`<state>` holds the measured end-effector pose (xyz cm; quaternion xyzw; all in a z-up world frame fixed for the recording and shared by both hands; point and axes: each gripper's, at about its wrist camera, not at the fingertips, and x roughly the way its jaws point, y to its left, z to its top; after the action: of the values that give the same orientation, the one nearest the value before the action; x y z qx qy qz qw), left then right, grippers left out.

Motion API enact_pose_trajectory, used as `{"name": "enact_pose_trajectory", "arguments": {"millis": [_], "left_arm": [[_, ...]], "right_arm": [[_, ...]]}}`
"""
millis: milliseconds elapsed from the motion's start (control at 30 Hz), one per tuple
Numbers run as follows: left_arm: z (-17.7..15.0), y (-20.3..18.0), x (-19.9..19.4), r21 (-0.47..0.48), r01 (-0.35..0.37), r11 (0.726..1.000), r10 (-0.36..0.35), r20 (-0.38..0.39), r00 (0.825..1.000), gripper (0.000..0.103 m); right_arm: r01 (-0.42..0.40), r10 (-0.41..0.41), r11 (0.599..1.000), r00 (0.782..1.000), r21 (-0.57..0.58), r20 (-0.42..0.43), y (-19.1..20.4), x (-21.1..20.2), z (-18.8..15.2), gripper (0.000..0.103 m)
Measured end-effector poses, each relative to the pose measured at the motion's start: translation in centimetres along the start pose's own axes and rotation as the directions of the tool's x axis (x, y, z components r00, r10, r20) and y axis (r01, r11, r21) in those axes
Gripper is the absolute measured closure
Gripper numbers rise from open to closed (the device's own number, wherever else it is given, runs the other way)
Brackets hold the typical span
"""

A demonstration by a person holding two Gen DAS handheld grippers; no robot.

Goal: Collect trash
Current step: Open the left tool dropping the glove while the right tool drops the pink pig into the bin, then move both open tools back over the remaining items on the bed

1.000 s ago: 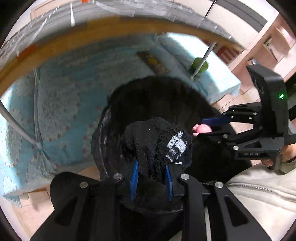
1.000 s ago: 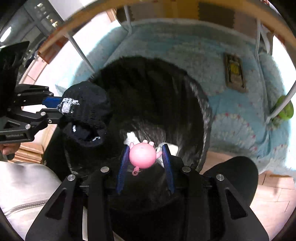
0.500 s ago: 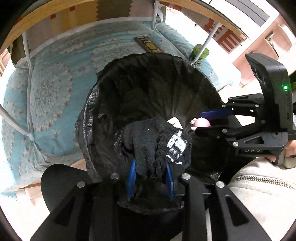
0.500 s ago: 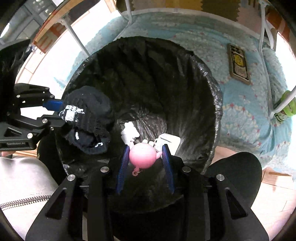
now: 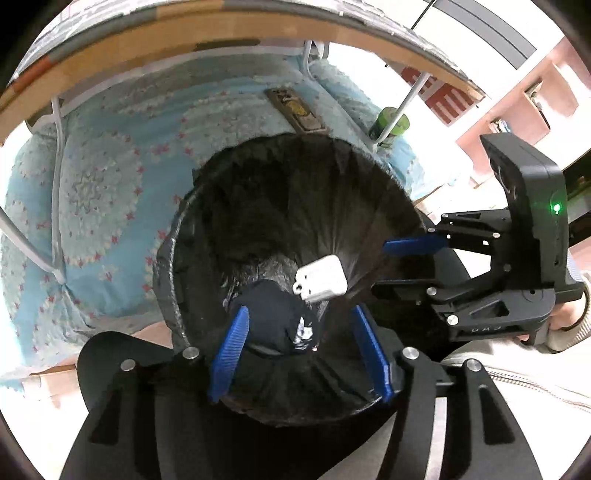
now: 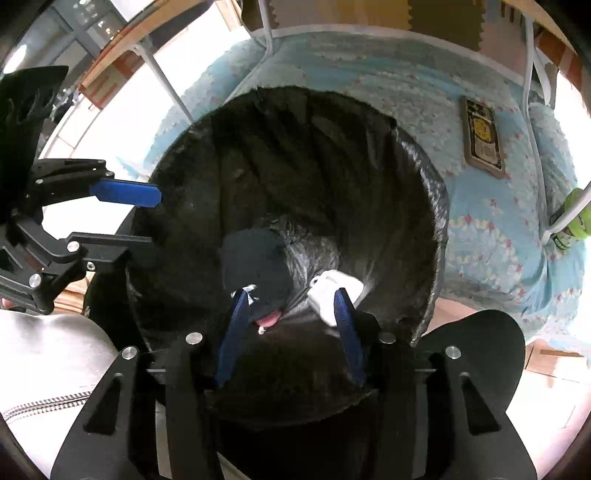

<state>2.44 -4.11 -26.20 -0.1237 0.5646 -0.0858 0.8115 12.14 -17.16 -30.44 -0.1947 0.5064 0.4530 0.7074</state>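
Blue patterned rug (image 5: 103, 192) covers the floor under a wooden worktop edge (image 5: 221, 35), and a bin (image 5: 295, 236) lined with a black bag stands on it, seen from above in both wrist views. A flat card (image 6: 482, 138) lies on the rug beyond the bin, and a green can (image 5: 391, 123) stands by a white leg (image 5: 404, 96).

A second ago the left gripper (image 5: 299, 321) was clamped on a black glove (image 5: 280, 321) above the bin mouth. Now its jaws are opening and stand apart, and the glove lies loose at the bottom of the bin, seen between the blue pads but clear of them. A white item (image 5: 321, 278) rests just beside the glove on the bag.

The right gripper (image 6: 291, 299) earlier pinched a pink toy (image 6: 269, 319) between its pads. Its jaws are opening too, with nothing pressed between them; the toy has dropped to the bin floor, and only a small pink part shows from under the glove's edge. In the right wrist view the glove (image 6: 258, 269) and white item (image 6: 332, 291) lie side by side, far below the pads.

Both grippers hang over the bin rim, pointing steeply down, each visible at the side of the other's view. A light jacket (image 5: 498, 369) shows at the lower edge.
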Motion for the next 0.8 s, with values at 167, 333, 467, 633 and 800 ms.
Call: {"name": "enact_pose_trajectory", "arguments": {"millis": [167, 333, 467, 633, 800], "left_arm": [[0.4, 0.1, -1.2, 0.000, 0.000, 1.000, 0.000, 0.031, 1.000, 0.047], [1.0, -0.1, -2.8, 0.016, -0.005, 1.000, 0.004, 0.069, 0.998, 0.047], [1.4, -0.2, -3.8, 0.024, -0.009, 1.000, 0.007, 0.097, 0.995, 0.047], [1.9, -0.3, -5.0, 0.036, -0.017, 0.999, 0.013, 0.124, 0.992, 0.047], [2.4, -0.5, -6.0, 0.038, -0.026, 0.999, 0.020, 0.154, 0.988, 0.047]], "right_arm": [[0.003, -0.003, 1.000, 1.000, 0.006, 0.026, -0.2, -0.9, 0.3, 0.055], [0.008, -0.008, 1.000, 0.999, 0.013, 0.053, -0.6, -2.0, 0.7, 0.055], [0.012, -0.013, 1.000, 0.997, 0.015, 0.076, -0.8, -2.9, 1.0, 0.055], [0.015, -0.017, 1.000, 0.995, 0.018, 0.103, -1.0, -4.1, 1.3, 0.055], [0.022, -0.024, 1.000, 0.991, 0.017, 0.132, -1.2, -5.3, 1.8, 0.055]]}}
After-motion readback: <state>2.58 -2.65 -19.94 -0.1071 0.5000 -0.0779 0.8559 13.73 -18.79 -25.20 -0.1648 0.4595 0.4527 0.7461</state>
